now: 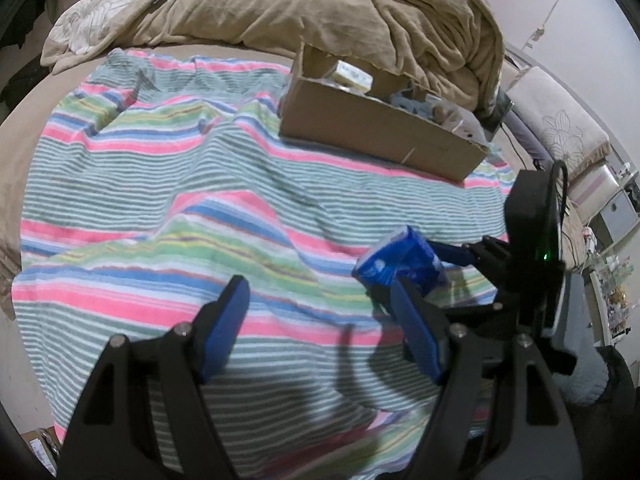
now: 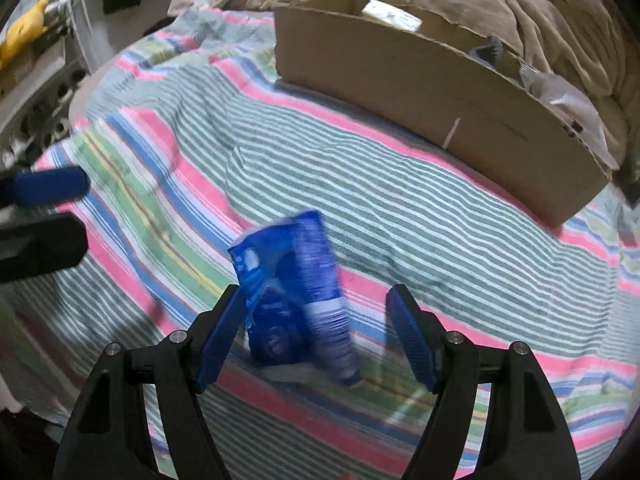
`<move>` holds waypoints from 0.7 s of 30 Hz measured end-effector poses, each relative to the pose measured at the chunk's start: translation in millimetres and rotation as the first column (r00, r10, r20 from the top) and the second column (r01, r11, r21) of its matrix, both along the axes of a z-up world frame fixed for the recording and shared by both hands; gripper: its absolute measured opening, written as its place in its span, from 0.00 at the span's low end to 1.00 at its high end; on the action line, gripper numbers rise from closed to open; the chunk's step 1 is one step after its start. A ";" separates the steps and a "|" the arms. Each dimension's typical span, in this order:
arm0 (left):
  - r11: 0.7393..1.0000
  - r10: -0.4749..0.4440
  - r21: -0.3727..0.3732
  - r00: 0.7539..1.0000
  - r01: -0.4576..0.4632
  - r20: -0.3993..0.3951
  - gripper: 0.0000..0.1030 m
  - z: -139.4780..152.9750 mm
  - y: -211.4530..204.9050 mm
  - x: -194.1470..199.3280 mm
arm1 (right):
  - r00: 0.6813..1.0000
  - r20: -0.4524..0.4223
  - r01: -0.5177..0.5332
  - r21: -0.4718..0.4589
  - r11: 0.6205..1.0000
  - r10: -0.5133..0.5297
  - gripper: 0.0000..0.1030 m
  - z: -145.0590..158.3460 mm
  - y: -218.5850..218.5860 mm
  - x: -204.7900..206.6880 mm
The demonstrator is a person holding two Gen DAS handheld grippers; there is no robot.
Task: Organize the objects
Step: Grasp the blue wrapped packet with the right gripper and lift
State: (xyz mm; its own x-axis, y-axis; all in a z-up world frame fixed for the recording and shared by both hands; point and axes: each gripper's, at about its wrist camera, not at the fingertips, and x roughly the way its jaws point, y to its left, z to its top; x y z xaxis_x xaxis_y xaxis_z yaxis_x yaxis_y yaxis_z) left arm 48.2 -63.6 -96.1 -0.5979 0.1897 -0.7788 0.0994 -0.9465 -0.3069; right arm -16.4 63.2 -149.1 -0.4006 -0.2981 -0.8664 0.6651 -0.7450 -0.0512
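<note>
Broadly, the bed [image 1: 24, 168] carries a striped blanket [image 1: 160, 184], with a box [image 2: 420, 92] at the far right already holding a few items. The blue pack [image 2: 292, 288] sits between the spread fingers of the right tongs [image 2: 314, 332], its left side touching the left finger; whether it lies on the blanket is unclear. Its long axis runs near to far, tilted slightly left. A good grasp would close squarely across its narrow width. The left tongs [image 1: 320, 320] are apart and empty, nearby at left.
</note>
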 end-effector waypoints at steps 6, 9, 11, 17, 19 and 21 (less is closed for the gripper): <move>1.000 0.001 -0.004 1.000 -0.001 -0.001 0.73 0.4 -0.3 -1.1 | 0.999 0.033 0.034 -0.052 0.998 -0.033 0.41 11.2 15.4 -11.0; 1.000 0.003 -0.009 1.000 -0.003 -0.005 0.73 2.5 -0.8 -3.7 | 0.998 0.027 0.050 -0.079 0.996 -0.048 0.31 23.3 23.4 -16.8; 1.000 0.004 -0.012 1.000 -0.004 -0.008 0.73 4.4 -1.7 -5.6 | 0.998 0.026 0.056 -0.113 0.992 -0.053 0.26 34.7 27.3 -20.1; 1.000 0.009 -0.019 1.000 -0.009 -0.025 0.73 12.1 -3.7 -13.4 | 0.999 0.013 0.032 -0.212 0.977 -0.030 0.13 67.3 34.1 -23.0; 1.000 0.011 -0.018 0.999 -0.011 -0.034 0.73 15.0 -4.8 -16.2 | 1.000 0.005 0.029 -0.231 0.973 -0.029 0.13 75.7 33.6 -23.3; 1.000 0.013 -0.018 0.999 -0.013 -0.038 0.73 17.3 -5.5 -18.5 | 0.999 0.002 0.034 -0.251 0.967 -0.035 0.12 83.0 34.1 -27.8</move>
